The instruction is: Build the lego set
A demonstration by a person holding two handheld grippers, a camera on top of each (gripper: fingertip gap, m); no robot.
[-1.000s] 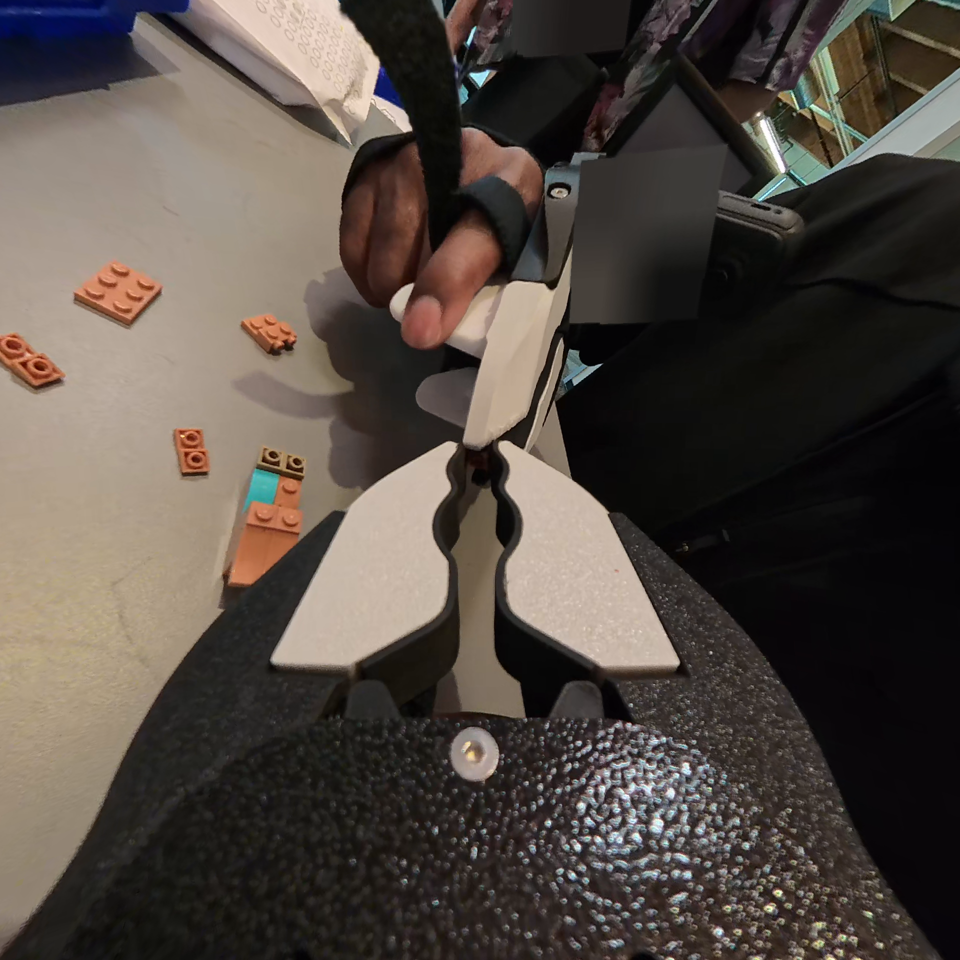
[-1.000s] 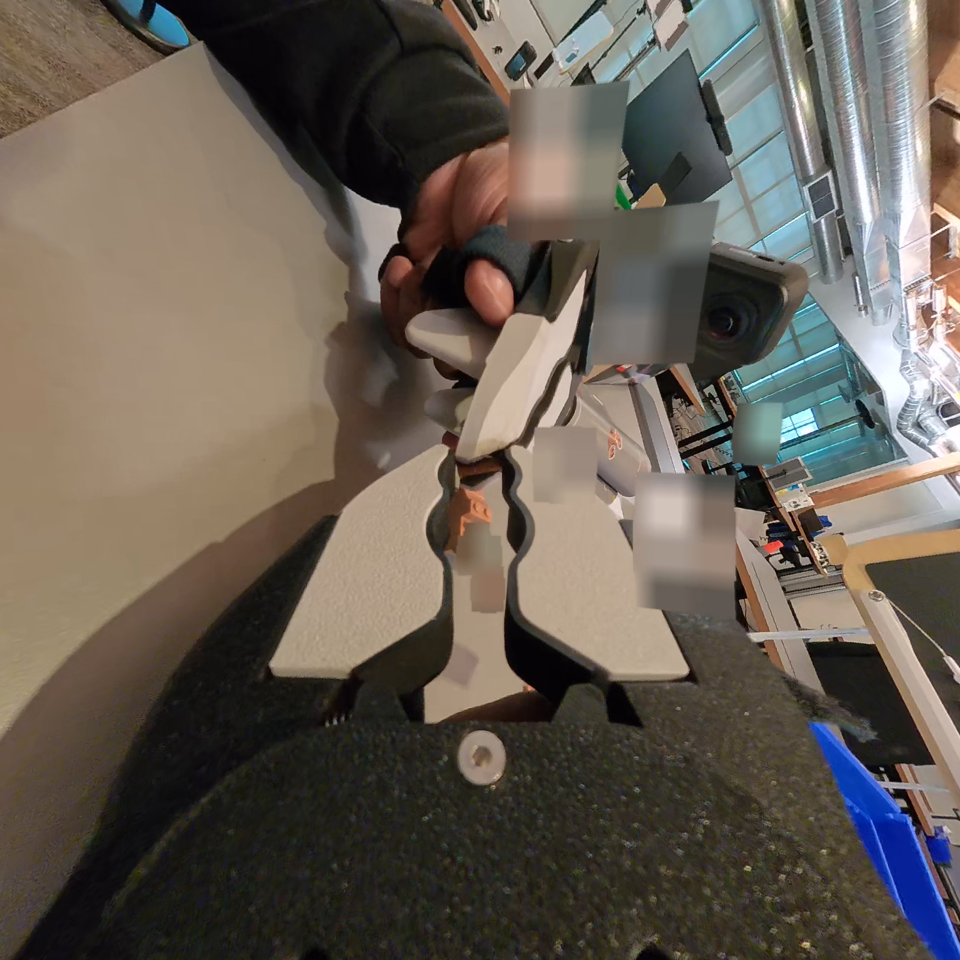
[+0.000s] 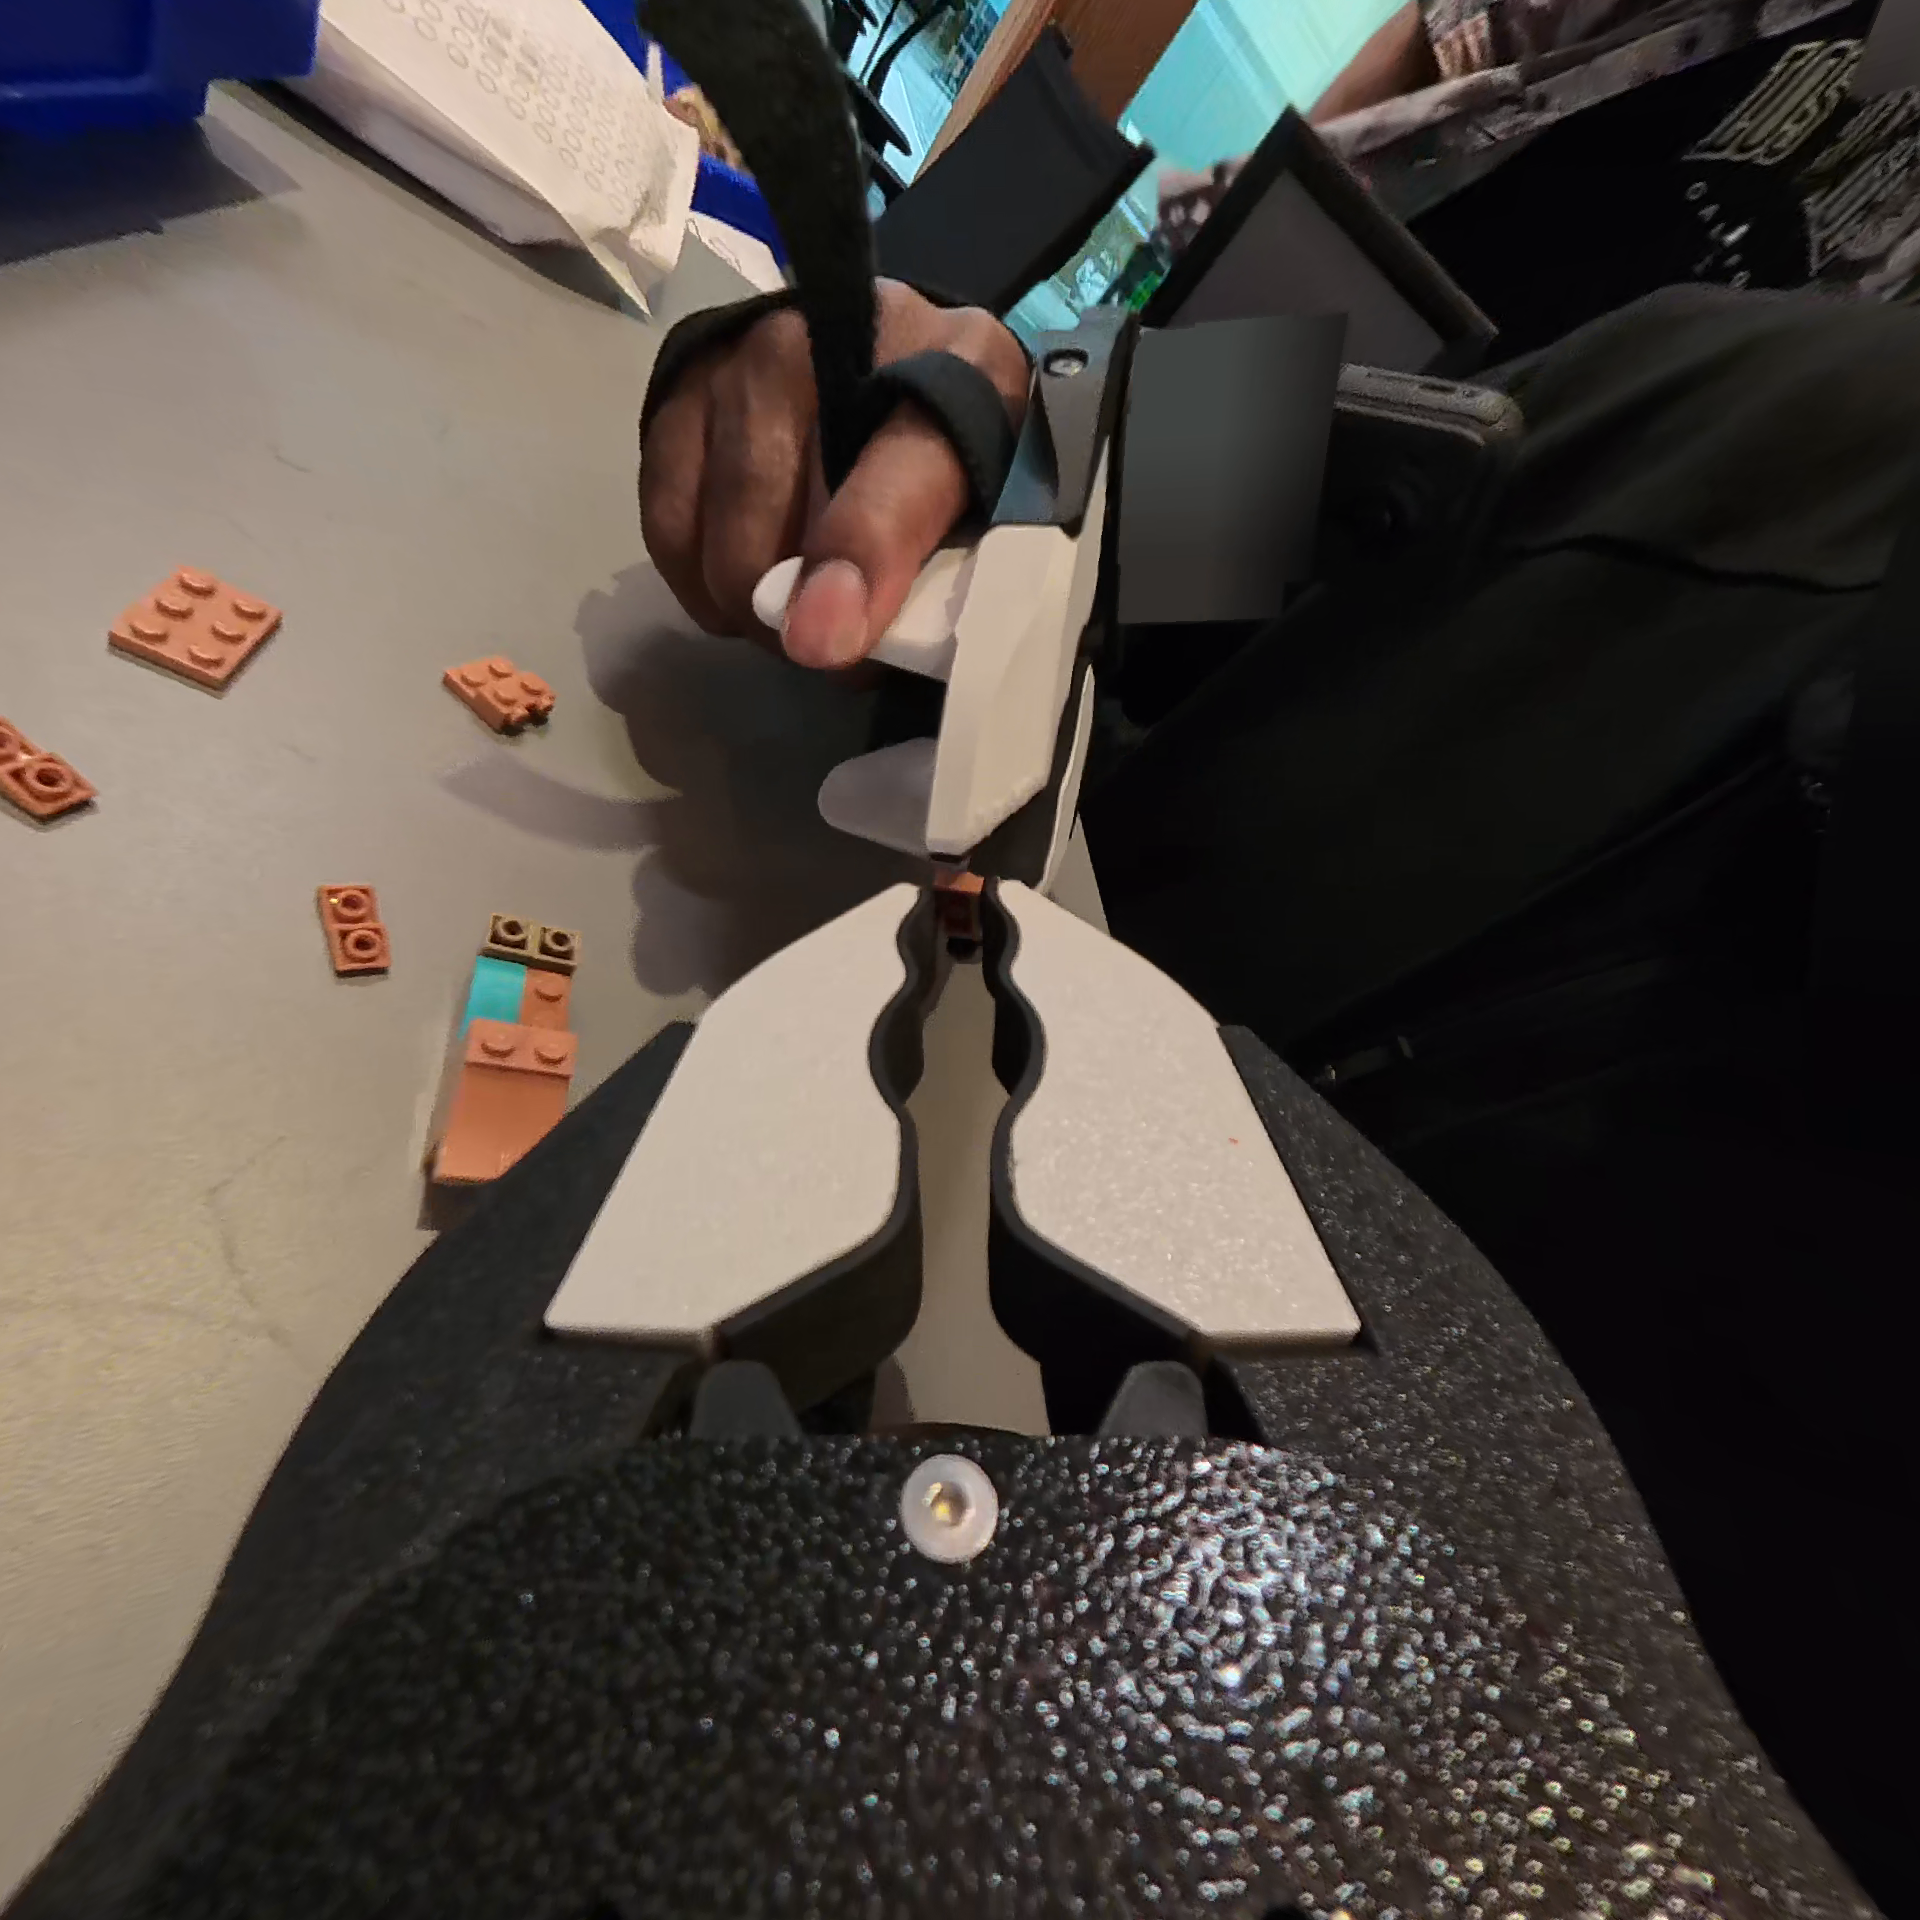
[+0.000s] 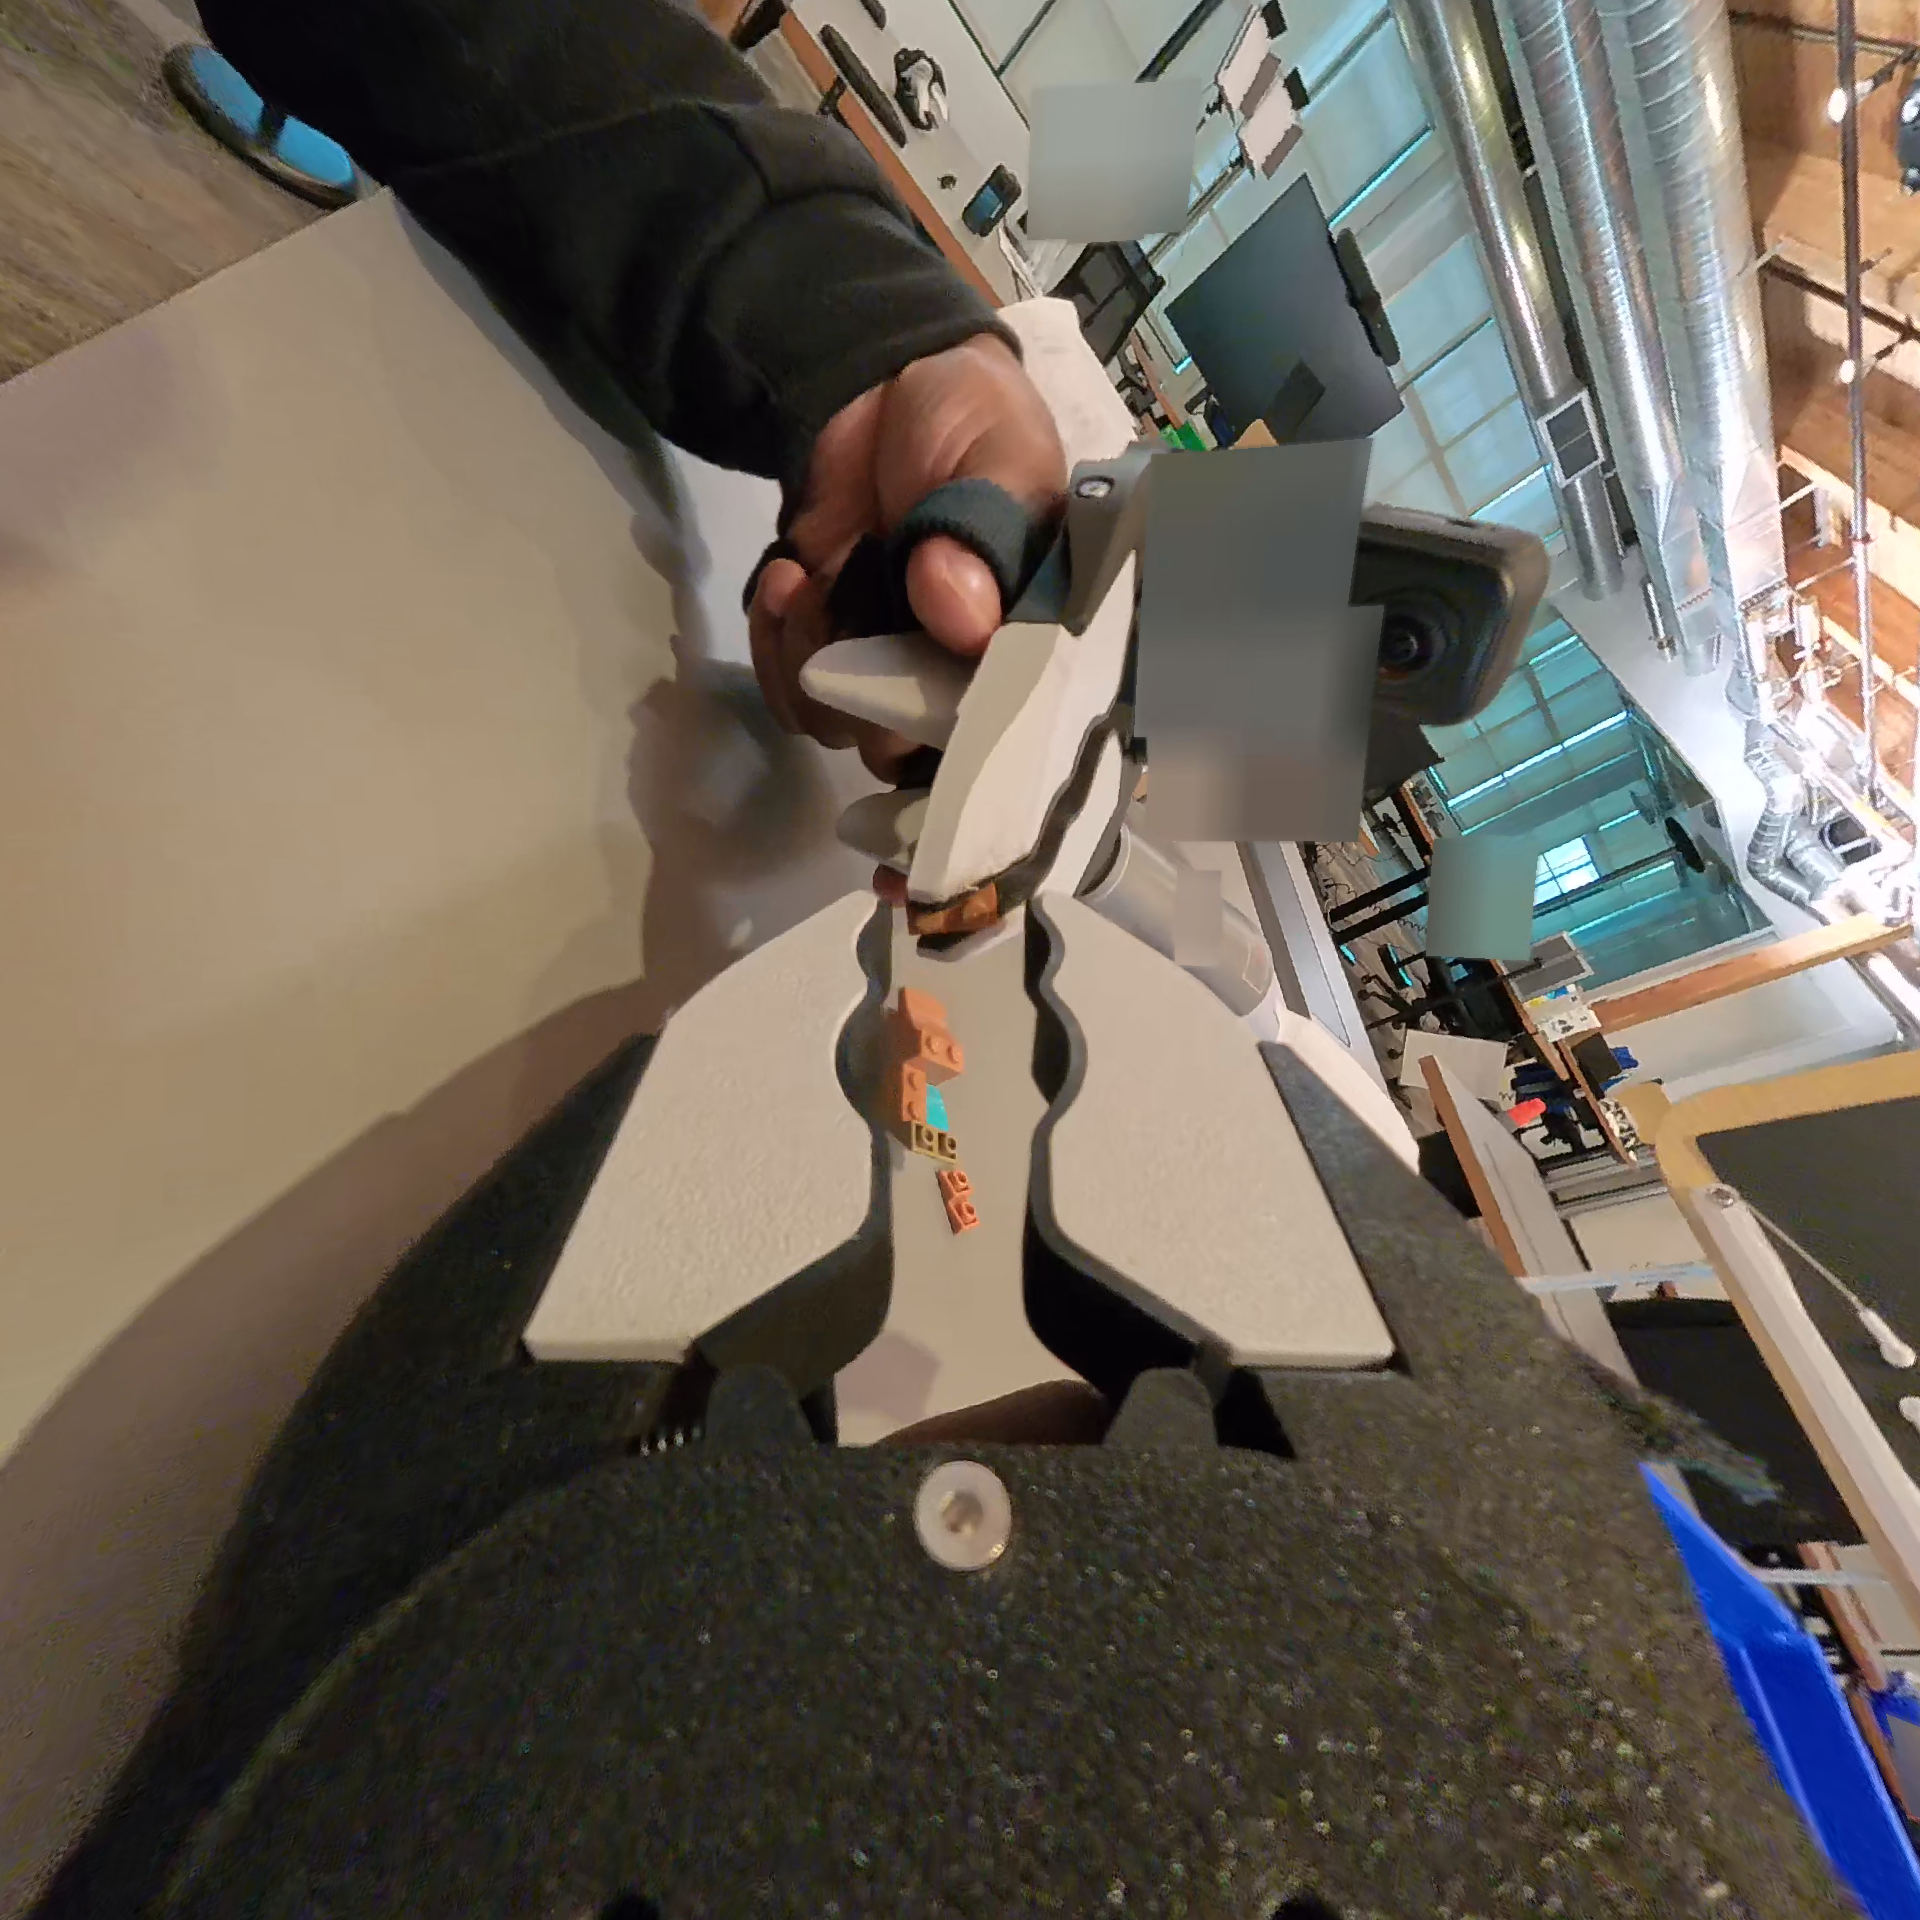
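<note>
In the left wrist view my left gripper [image 3: 956, 906] is shut on a small orange-brown brick [image 3: 956, 914] at its fingertips, held above the grey table [image 3: 312, 416]. My right gripper [image 3: 964, 847], held by a hand, points its tips at that brick from just beyond. In the right wrist view my right gripper [image 4: 956, 930] is open, its pads standing apart on either side of the brick [image 4: 951, 914]. The left gripper [image 4: 951, 896] pinches the brick there. Through the open right jaws I see a small orange, teal and tan brick assembly [image 4: 925, 1070] on the table.
On the table to the left lie an orange square plate [image 3: 195, 627], a small orange plate [image 3: 499, 691], two-stud plates [image 3: 353, 928] and the brick assembly [image 3: 514, 1049]. A blue bin [image 3: 104, 52] and a white bag [image 3: 520, 114] stand at the back. A person in black is on the right. My two grippers' fingertips are within a few centimetres of each other.
My right jaws have opened wider and no longer press on the brick. My left jaws stay closed on the small brick. Both grippers shifted slightly.
</note>
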